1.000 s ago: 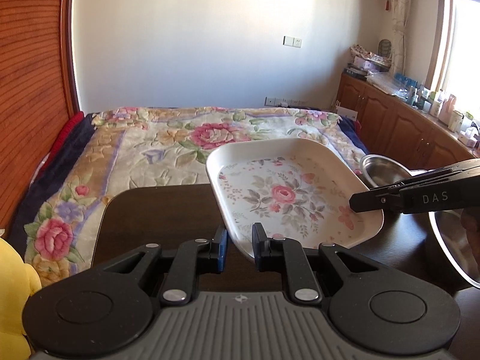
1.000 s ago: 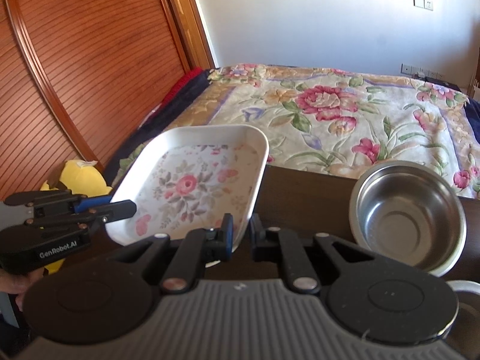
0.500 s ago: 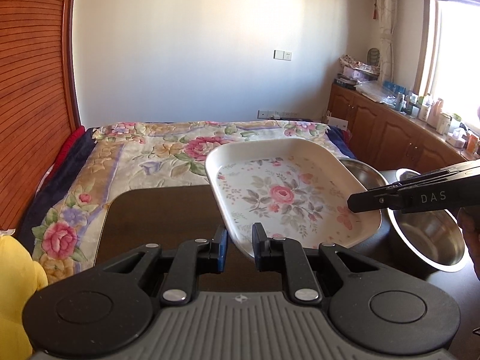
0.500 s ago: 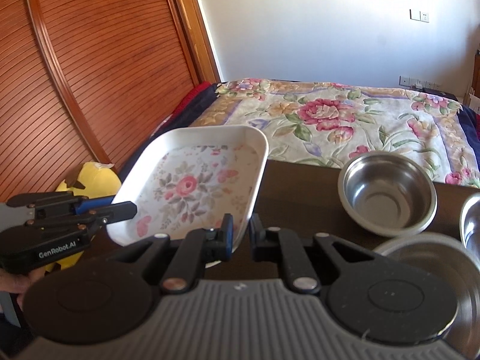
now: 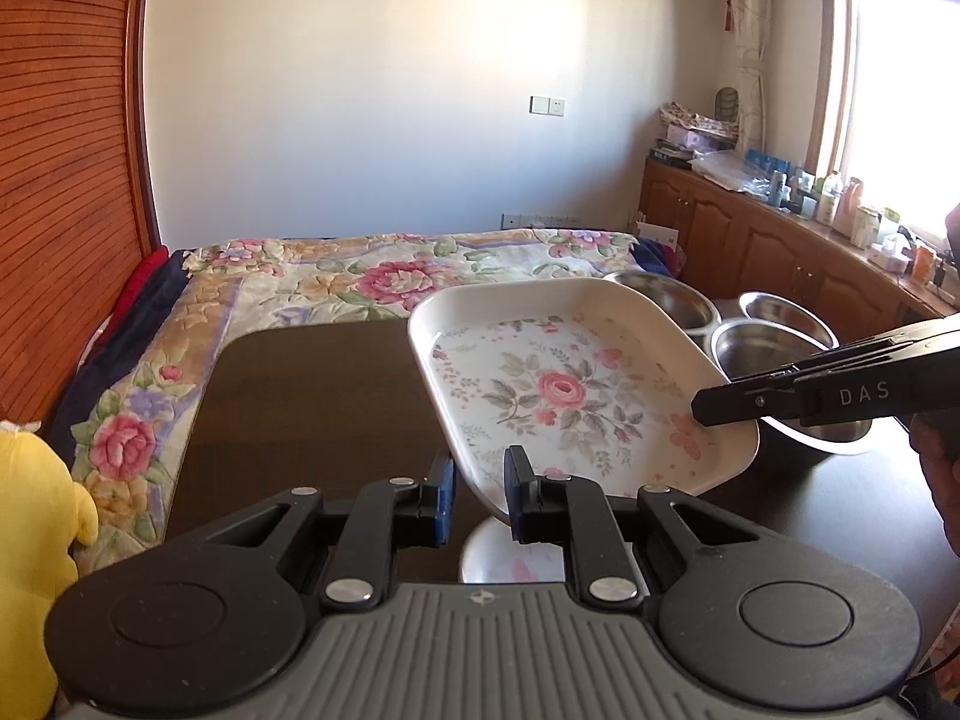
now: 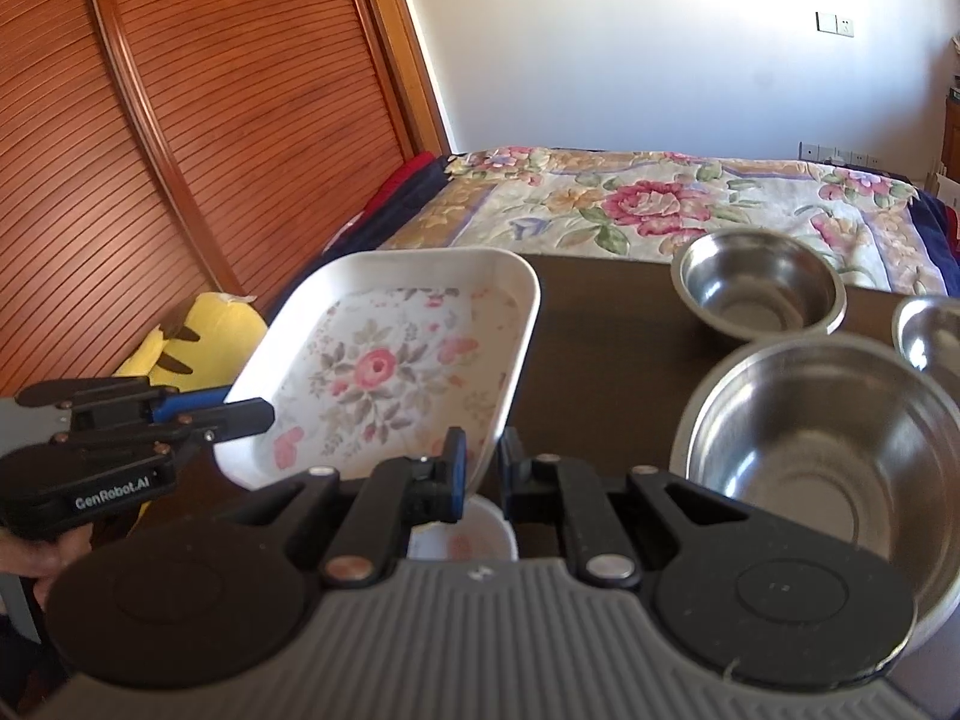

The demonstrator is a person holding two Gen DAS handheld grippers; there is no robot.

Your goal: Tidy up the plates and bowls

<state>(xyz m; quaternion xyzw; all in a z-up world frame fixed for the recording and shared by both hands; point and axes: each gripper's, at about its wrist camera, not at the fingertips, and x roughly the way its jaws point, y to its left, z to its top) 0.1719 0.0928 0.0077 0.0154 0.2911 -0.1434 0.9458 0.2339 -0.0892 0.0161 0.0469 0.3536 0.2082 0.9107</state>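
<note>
Gripping opposite rim edges, the left tongs (image 5: 478, 489) and right tongs (image 6: 482, 468) both clamp the floral tray (image 5: 576, 396), lifted at centre frame above the desk (image 5: 312, 408). It looks light, stiff and glossy, likely slippery; rims suit. Lower centre sits a white dish (image 6: 474, 531); at right, steel bowls (image 6: 822, 450) crowd any set-down.

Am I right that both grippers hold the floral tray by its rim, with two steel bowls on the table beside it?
Not quite: the right wrist view shows three steel bowls. Both grippers, left and right, do hold the floral tray.
</note>
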